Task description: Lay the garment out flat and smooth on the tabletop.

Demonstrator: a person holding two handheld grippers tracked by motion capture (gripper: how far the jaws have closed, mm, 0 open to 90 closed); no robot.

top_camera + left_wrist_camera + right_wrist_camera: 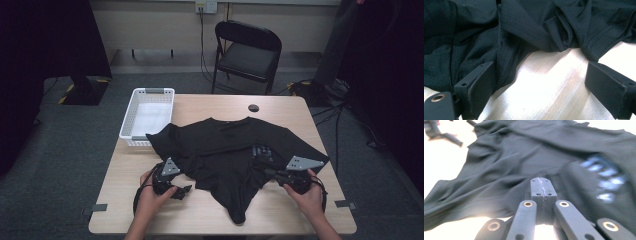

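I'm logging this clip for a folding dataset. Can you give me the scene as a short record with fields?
surface: wooden table
garment: black T-shirt, spread out and rumpled, light print near its right side
container: white basket at the table's left edge, shirt sleeve touching it
left gripper: jaws wide apart over bare table at the shirt's edge
right gripper: jaws pressed together, on the shirt; cannot tell whether fabric is pinched
background: black folding chair beyond the table
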